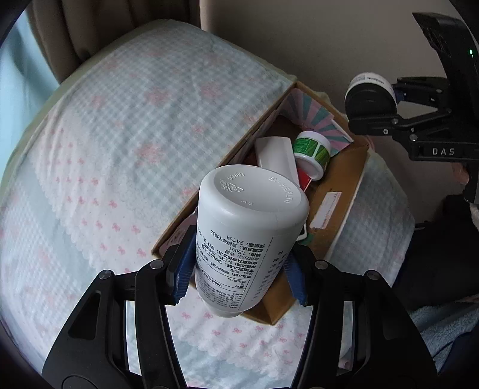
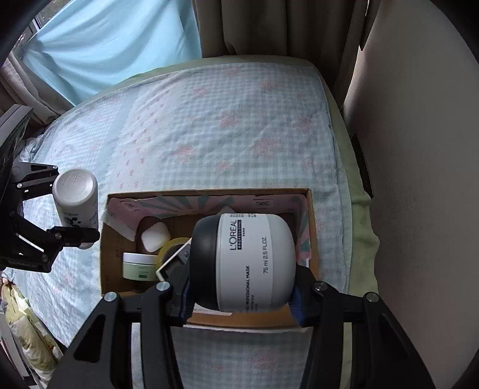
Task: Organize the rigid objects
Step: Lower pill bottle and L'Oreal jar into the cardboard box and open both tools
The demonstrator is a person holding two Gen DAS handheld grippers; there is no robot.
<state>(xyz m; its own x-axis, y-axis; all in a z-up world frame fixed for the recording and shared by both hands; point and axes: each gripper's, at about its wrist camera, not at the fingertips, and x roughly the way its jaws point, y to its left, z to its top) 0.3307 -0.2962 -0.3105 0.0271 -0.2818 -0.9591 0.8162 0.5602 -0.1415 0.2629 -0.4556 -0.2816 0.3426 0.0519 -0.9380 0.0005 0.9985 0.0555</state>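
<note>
Bottle [image 1: 245,239], white, cap end away from the camera, clamped between the blue pads of the left gripper [image 1: 239,269]; jaws pressed on its labelled sides. It hangs above the near corner of the box [image 1: 338,191].

Jar [image 2: 248,263], white body with black lid, lying sideways, clamped in the right gripper [image 2: 239,302]; jaws pressed on lid end and base end. It hangs over the right half of the box, in the right wrist view.

Box: brown cardboard, open top, flaps folded inward showing a pink and teal striped lining. It sits on the bed [image 2: 224,125], near its front edge.

Contents, left half of box:
- tub [image 1: 311,152], white with green label, lying tilted on its side.
- white case [image 2: 154,238], rounded, beside the tub.
- tape roll [image 2: 170,248], yellowish, partly hidden behind the jar.
- flat item with white edge [image 2: 172,263], partly hidden; cannot identify.
- red item [image 1: 304,179] under the white case; mostly hidden.

Bed: cover of pale blue check with pink bows.

Beyond: light blue curtain [image 2: 113,42] and beige drapes [image 2: 269,27] at the far end.
</note>
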